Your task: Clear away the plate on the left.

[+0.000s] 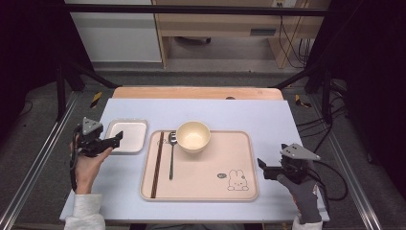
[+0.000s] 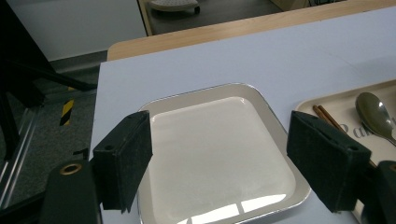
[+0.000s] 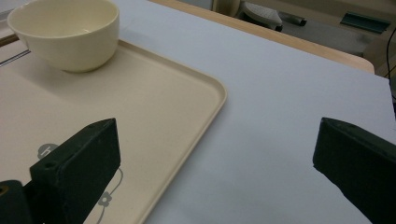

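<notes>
A beige tray (image 1: pixel 210 184) with a rabbit drawing lies mid-table. On it stand a cream bowl (image 1: pixel 193 136), a metal spoon (image 1: pixel 171 154) and brown chopsticks (image 1: pixel 157 165). Left of the tray lies a square white plate (image 1: pixel 126 135). My left gripper (image 1: pixel 116 139) hovers at the plate's left edge, open; in the left gripper view its jaws straddle the plate (image 2: pixel 219 154), with the spoon (image 2: pixel 376 114) at right. My right gripper (image 1: pixel 261 168) is open just right of the tray; its view shows the tray corner (image 3: pixel 205 100) and the bowl (image 3: pixel 67 32).
A pale blue mat (image 1: pixel 249 112) covers the wooden table (image 1: pixel 196 92). Black frame bars and cables stand at both sides; a desk and floor lie beyond.
</notes>
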A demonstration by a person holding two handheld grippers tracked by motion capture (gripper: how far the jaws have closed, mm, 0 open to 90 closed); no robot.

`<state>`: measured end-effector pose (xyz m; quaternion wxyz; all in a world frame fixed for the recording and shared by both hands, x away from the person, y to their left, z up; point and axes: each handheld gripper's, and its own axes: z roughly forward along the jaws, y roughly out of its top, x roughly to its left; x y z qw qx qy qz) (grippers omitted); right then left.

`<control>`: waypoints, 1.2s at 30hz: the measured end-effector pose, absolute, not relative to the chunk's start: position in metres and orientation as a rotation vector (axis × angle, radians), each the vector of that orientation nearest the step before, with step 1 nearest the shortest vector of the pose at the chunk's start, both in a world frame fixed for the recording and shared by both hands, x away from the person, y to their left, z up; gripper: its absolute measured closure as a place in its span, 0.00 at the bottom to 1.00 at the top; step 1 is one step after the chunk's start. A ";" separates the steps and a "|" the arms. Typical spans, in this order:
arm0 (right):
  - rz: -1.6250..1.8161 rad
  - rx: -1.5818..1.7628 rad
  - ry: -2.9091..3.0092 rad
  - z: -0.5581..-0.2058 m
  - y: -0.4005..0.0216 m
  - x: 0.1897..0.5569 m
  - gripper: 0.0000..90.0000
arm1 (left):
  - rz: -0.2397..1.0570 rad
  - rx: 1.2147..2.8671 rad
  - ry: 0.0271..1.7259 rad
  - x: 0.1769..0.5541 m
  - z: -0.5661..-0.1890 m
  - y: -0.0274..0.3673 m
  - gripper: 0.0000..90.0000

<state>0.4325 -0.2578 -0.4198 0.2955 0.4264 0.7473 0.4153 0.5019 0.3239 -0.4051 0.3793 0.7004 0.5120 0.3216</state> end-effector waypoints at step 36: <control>1.100 1.134 1.988 -0.420 -0.257 0.433 0.01 | 0.754 1.893 1.462 0.558 -0.433 0.365 0.41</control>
